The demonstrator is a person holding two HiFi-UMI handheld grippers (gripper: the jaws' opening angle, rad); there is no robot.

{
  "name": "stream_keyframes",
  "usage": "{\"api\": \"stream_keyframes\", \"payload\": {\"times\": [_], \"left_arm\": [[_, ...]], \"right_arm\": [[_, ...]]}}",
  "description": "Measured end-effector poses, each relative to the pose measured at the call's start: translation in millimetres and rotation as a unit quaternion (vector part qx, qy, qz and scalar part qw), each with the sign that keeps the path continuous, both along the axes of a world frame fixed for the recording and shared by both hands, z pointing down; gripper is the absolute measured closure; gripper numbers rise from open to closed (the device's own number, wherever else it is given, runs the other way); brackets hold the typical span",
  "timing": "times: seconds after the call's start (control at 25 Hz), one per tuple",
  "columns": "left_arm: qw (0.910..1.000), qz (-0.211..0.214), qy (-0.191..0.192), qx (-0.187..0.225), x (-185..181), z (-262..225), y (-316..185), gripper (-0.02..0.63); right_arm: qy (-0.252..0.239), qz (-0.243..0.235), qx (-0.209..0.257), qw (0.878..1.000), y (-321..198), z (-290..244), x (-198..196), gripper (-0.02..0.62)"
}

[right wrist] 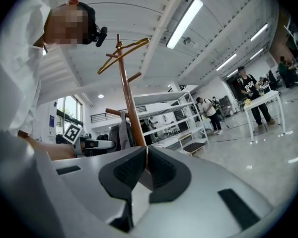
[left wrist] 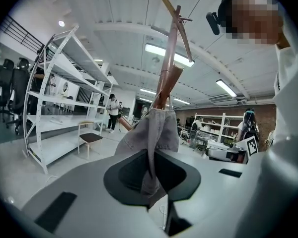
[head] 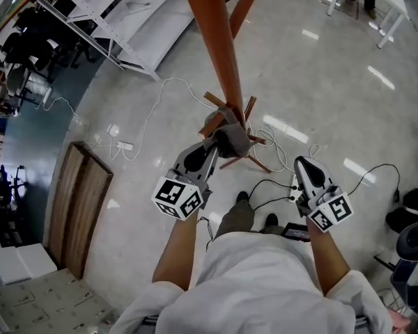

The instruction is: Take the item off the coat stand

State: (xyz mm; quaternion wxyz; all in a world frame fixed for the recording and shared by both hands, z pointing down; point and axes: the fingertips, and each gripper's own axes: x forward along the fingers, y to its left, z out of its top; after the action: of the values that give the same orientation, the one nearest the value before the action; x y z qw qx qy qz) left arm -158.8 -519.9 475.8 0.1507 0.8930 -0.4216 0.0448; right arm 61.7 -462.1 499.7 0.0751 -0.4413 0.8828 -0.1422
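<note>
Two grippers by coat stand [head: 219, 40]: L gripper [head: 212, 145] clenched on grey cloth [head: 231, 138] hung on stand's lower peg; R gripper [head: 305, 167] beside stand, jaws pressed together w/ nothing betw. them.

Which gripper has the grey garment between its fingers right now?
The left gripper: its fingers are closed on the grey garment hanging on the coat stand. The right gripper is shut on nothing, away from the stand.

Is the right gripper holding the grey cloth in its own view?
No: the right gripper has its jaws together on nothing, while the grey cloth hangs on the coat stand beyond.
</note>
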Motion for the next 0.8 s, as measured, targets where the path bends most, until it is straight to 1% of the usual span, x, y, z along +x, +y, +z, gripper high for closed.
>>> {"api": "stream_keyframes", "payload": {"times": [0.16,0.36,0.44,0.64,0.8], "left_arm": [[0.9999,-0.008,0.007,0.005,-1.9,-4.8,1.4,0.572],[0.9995,-0.017,0.014,0.021,-3.8,-26.4,12.8,0.578],[0.9992,-0.024,0.016,0.029,-4.5,-39.3,24.7,0.579],[0.9969,-0.042,0.01,0.066,-13.0,-71.3,58.3,0.58],[0.9948,-0.061,0.005,0.081,-18.3,-85.9,89.8,0.58]], "right_arm": [[-0.001,0.007,-0.001,1.0,2.5,1.1,11.0,0.569],[-0.008,0.009,-0.007,1.0,8.8,1.7,21.6,0.569],[-0.011,0.007,-0.005,1.0,16.3,-1.8,24.1,0.569],[-0.018,-0.005,0.003,1.0,39.9,-6.4,26.1,0.569],[-0.033,-0.011,0.006,0.999,66.7,-6.4,34.0,0.569]]}}
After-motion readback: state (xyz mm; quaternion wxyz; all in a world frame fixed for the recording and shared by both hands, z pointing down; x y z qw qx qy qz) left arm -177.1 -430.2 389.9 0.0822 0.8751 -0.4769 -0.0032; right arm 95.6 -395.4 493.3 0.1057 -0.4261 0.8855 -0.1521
